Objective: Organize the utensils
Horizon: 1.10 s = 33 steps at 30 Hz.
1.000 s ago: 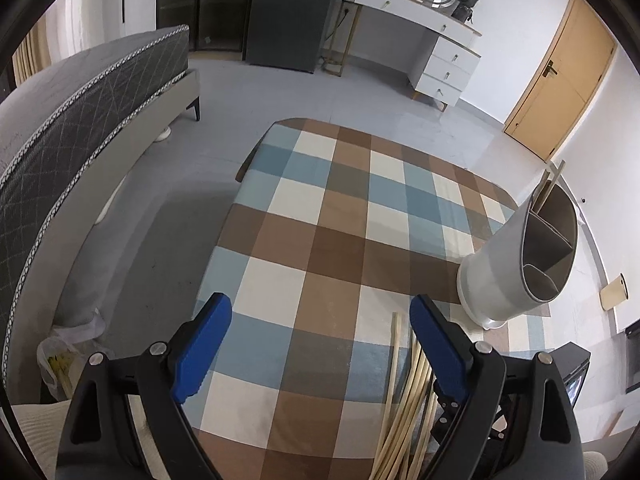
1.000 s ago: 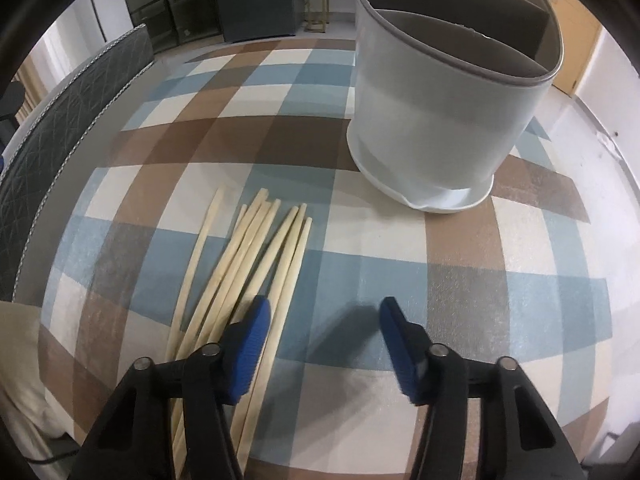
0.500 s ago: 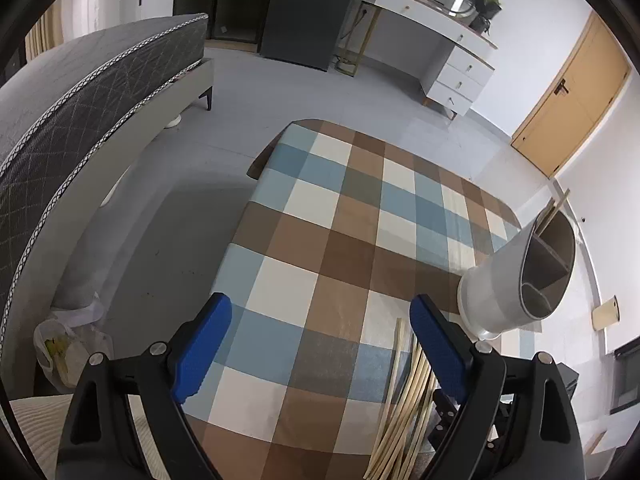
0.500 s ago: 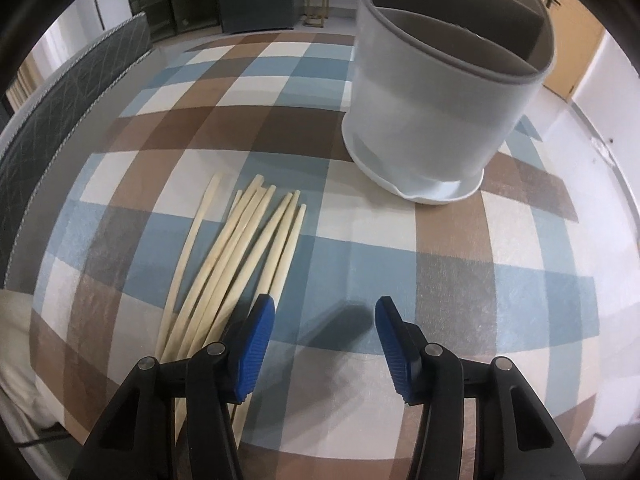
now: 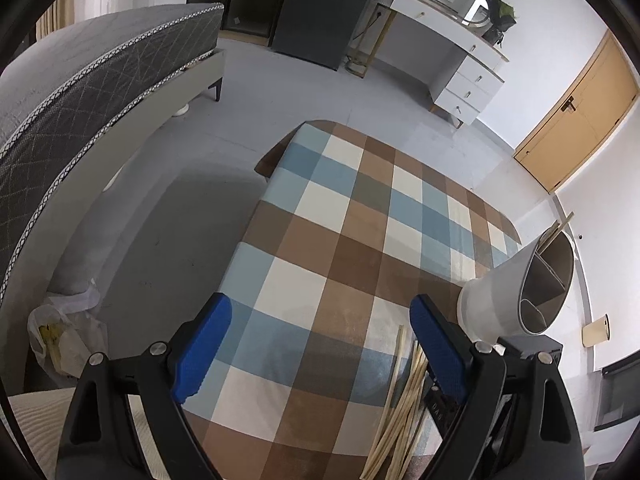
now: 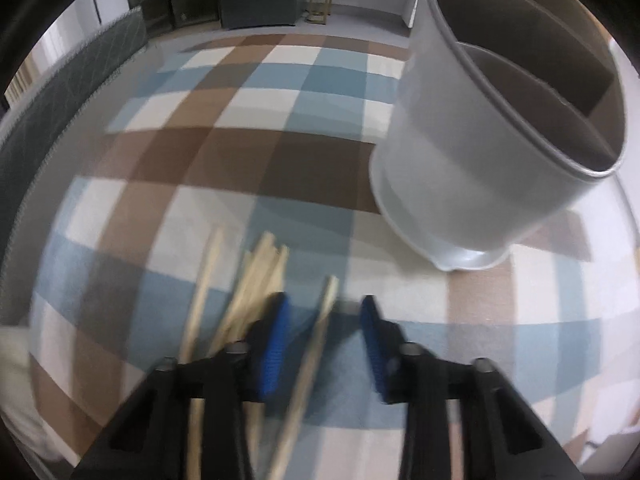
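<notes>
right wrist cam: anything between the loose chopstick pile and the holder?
One chopstick, lying apart from the chopstick pile, sits between the right gripper jaws. Beyond it only bare checked cloth reaches the holder.

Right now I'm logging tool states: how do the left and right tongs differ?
The left tongs stand wide open over bare tablecloth; the right tongs have just been closing, a chopstick between them, not yet pinched. The left view is sharp, the right blurred. Both have blue pads on black arms.

Even daylight, fisheye-bent edges, right view motion-blurred
</notes>
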Available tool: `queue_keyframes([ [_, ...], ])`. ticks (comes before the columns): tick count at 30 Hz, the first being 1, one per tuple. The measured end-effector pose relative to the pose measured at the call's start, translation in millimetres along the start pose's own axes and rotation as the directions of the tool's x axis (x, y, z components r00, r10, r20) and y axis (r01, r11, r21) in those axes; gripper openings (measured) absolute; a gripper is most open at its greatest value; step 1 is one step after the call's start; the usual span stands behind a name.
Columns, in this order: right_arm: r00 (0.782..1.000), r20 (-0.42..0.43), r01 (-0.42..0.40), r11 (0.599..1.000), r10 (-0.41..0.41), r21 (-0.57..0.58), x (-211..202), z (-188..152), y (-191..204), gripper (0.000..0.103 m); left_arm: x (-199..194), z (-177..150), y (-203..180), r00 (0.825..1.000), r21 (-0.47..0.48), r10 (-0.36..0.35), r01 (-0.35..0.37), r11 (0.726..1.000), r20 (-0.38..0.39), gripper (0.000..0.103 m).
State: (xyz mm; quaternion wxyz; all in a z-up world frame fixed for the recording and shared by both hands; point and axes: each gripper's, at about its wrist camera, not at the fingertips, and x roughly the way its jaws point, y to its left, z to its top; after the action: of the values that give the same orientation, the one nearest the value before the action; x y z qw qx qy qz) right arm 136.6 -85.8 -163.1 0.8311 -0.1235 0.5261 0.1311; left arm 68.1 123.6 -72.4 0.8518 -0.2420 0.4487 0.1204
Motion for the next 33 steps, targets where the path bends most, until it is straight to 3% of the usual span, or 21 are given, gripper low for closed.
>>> queue_keyframes([
  [1, 1.0, -0.002, -0.012, 1.0, 0.012, 0.004, 0, 1, 1, 0.005, 0, 0, 0, 1.0, 0.005, -0.012, 0.012, 1.0, -0.001, 0.087],
  [4, 0.998, -0.01, -0.066, 0.998, 0.066, 0.0, -3, 0, 1, 0.003, 6, -2, -2, 0.999, 0.016, -0.028, 0.028, 0.999, -0.019, 0.087],
  [10, 0.981, 0.105, -0.171, 0.983, 0.164, 0.07, -44, -9, -25, 0.003, 22, -10, -12, 0.997, 0.068, -0.031, 0.036, 0.997, -0.073, 0.087],
  [16, 0.932, 0.259, -0.288, 0.953, 0.255, 0.099, -87, -26, -48, 0.003, 43, -25, -22, 0.989, 0.128, 0.003, 0.016, 0.992, -0.146, 0.087],
  [22, 0.893, 0.339, -0.361, 0.921, 0.296, 0.146, -96, -34, -63, 0.003, 56, -42, -31, 0.982, 0.184, 0.023, 0.012, 0.983, -0.187, 0.087],
  [24, 0.864, 0.396, -0.397, 0.903, 0.31, 0.161, -97, -34, -69, 0.003, 59, -48, -37, 0.98, 0.207, 0.017, 0.025, 0.978, -0.197, 0.087],
  [25, 0.86, 0.411, -0.396, 0.904, 0.303, 0.161, -96, -34, -69, 0.003, 61, -50, -39, 0.979, 0.214, 0.015, 0.029, 0.976, -0.202, 0.087],
  [27, 0.87, 0.384, -0.402, 0.897, 0.31, 0.185, -88, -33, -71, 0.003, 70, -57, -46, 0.974, 0.243, 0.024, 0.032, 0.97, -0.227, 0.087],
  [33, 0.832, 0.445, -0.445, 0.877, 0.331, 0.181, -115, -33, -83, 0.003, 86, -65, -61, 0.965, 0.292, 0.069, 0.008, 0.956, -0.252, 0.087],
])
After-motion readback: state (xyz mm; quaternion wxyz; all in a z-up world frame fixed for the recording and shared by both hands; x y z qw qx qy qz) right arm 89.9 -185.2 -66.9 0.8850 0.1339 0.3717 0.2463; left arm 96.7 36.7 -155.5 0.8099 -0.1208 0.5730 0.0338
